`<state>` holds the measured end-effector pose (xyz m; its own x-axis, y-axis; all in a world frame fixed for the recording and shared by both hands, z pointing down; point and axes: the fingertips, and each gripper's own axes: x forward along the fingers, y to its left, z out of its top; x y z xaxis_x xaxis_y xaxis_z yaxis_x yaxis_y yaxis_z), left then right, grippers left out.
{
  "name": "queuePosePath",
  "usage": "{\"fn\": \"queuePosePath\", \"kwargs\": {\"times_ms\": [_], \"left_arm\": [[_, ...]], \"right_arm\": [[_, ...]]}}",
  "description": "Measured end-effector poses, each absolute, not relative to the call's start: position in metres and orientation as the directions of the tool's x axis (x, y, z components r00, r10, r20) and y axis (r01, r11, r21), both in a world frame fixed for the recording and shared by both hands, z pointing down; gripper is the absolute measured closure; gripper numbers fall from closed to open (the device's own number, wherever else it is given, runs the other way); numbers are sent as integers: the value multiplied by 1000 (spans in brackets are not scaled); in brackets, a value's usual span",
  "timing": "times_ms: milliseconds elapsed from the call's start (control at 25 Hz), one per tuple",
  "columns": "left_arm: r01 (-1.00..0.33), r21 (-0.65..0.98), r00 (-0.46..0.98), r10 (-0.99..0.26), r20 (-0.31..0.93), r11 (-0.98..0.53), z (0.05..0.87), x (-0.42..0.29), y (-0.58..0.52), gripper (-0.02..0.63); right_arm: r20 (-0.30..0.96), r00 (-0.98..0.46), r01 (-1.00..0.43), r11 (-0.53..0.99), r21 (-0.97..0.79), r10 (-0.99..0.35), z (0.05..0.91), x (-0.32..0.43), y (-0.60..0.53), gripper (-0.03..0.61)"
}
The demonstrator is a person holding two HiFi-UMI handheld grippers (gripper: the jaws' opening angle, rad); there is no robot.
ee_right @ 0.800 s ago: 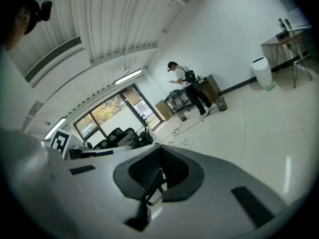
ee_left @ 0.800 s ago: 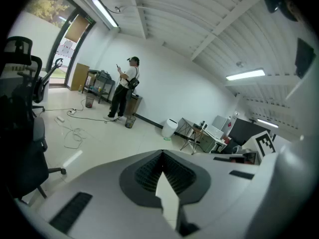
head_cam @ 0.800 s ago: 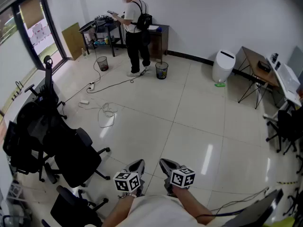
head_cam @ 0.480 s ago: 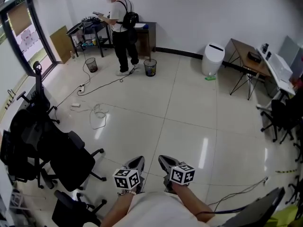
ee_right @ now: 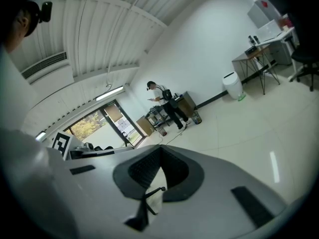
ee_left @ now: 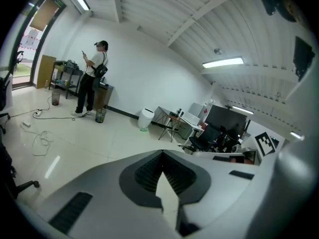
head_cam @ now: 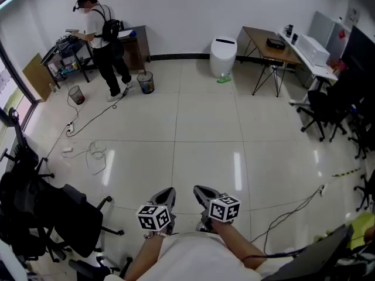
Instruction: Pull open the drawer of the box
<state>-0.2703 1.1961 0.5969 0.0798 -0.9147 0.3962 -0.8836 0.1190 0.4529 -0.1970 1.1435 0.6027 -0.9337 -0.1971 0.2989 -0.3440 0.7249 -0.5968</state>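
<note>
No box or drawer shows in any view. Both grippers are held close to my body at the bottom of the head view, pointing out over the tiled floor. The left gripper point(head_cam: 166, 195) carries its marker cube point(head_cam: 154, 217), and its grey jaws meet at the tip with nothing between them point(ee_left: 162, 154). The right gripper point(head_cam: 203, 191) sits beside it with its own marker cube point(head_cam: 225, 208). Its jaws are also shut and empty point(ee_right: 160, 148).
A person point(head_cam: 101, 28) stands at a cluttered desk at the back left, with a small bin point(head_cam: 146, 82) nearby. A white bin point(head_cam: 223, 47) stands by the far wall and desks point(head_cam: 269, 43) on the right. Black office chairs point(head_cam: 55, 212) crowd the left, and cables point(head_cam: 94, 154) lie on the floor.
The head view has swung to the right, so the person and the room have slid left in the picture. Both grippers stay in the same place, shut.
</note>
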Motion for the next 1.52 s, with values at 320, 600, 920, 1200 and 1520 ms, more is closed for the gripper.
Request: {"fn": "queuePosePath", "kwargs": {"times_ms": [320, 600, 920, 1200, 1520], "left_arm": [[-893, 450, 212, -899, 382, -20, 591, -217, 1126, 611], [-880, 448, 337, -871, 357, -157, 601, -158, 1078, 611], [-851, 455, 449, -814, 368, -263, 592, -103, 1027, 611], [-830, 458, 504, -780, 371, -319, 578, -67, 1004, 611], [-812, 466, 543, -750, 379, -352, 571, -50, 976, 611]], "right_arm": [[304, -901, -434, 666, -606, -310, 604, -145, 1086, 592], [292, -859, -506, 614, -606, -420, 617, -94, 1048, 592], [292, -797, -580, 532, -618, -529, 606, -36, 1002, 592], [294, -756, -617, 488, -617, -585, 589, 4, 983, 592], [290, -724, -643, 460, -613, -625, 574, 29, 955, 592]]}}
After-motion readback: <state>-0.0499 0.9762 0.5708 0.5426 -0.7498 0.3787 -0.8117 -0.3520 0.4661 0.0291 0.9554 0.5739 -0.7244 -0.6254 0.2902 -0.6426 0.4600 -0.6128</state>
